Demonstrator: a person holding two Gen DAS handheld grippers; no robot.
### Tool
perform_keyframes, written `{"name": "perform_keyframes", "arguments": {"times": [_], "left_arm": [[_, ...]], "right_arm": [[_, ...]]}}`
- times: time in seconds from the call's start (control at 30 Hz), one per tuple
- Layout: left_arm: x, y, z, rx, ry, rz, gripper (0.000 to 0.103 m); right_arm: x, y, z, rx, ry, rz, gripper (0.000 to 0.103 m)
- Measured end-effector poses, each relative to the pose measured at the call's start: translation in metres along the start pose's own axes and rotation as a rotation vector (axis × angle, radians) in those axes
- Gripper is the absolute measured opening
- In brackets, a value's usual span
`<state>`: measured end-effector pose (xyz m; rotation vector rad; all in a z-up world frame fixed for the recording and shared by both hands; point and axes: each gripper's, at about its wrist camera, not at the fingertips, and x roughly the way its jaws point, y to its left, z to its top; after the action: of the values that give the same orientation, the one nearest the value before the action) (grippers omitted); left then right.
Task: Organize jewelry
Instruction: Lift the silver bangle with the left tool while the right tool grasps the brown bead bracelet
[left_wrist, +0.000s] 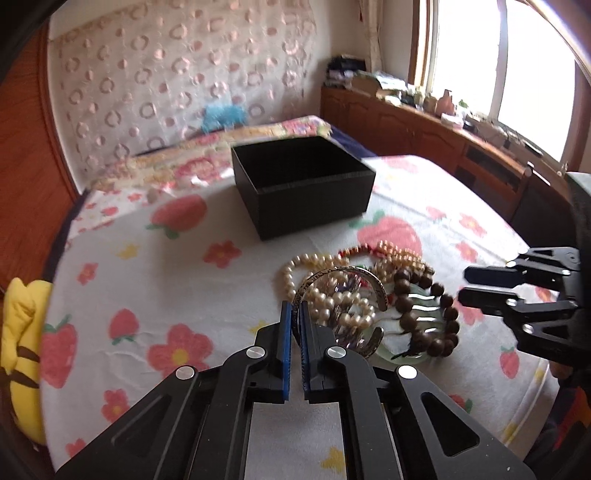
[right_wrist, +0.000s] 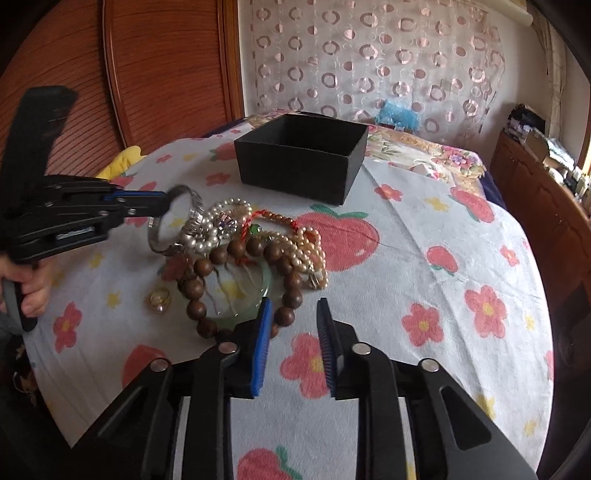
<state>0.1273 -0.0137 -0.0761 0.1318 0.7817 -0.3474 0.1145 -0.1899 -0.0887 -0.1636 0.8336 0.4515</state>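
Observation:
An open black box (left_wrist: 301, 188) (right_wrist: 301, 157) stands on the flowered cloth. In front of it lies a heap of jewelry: pearl strands (left_wrist: 340, 310) (right_wrist: 218, 225), a brown wooden bead bracelet (left_wrist: 424, 314) (right_wrist: 236, 273), a green glass bangle (right_wrist: 255, 291) and a red cord (right_wrist: 273, 216). My left gripper (left_wrist: 295, 314) (right_wrist: 166, 201) is shut on a silver cuff bangle (left_wrist: 343, 277) (right_wrist: 177, 221), held at the heap's edge. My right gripper (right_wrist: 293, 314) (left_wrist: 463, 284) is open and empty beside the wooden beads.
A small gold ring (right_wrist: 159, 298) lies on the cloth left of the heap. A yellow plush toy (left_wrist: 22, 354) sits at the table's left edge. A wooden sideboard (left_wrist: 424, 136) with clutter runs under the window. A patterned curtain (right_wrist: 369, 55) hangs behind.

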Motion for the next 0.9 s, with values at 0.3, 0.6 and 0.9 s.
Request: {"name": "perform_keyframes", "arguments": {"times": [0.3,0.6,0.9], "left_arm": [[-0.038,-0.002,0.004,-0.010,-0.097,0.015,0.003],[-0.052,-0.013,0.006,-0.002,-0.147,0.007,0.003],[-0.046,-0.016,0.004,0.005,-0.147,0.013,0.003]], "right_arm": [[0.017,0.004,0.013,0.016,0.036,0.034,0.022],[0.032,0.000,0.013,0.035,0.079,0.021,0.022],[0.011,0.008,0.008,-0.019,0.024,0.040,0.015]]}}
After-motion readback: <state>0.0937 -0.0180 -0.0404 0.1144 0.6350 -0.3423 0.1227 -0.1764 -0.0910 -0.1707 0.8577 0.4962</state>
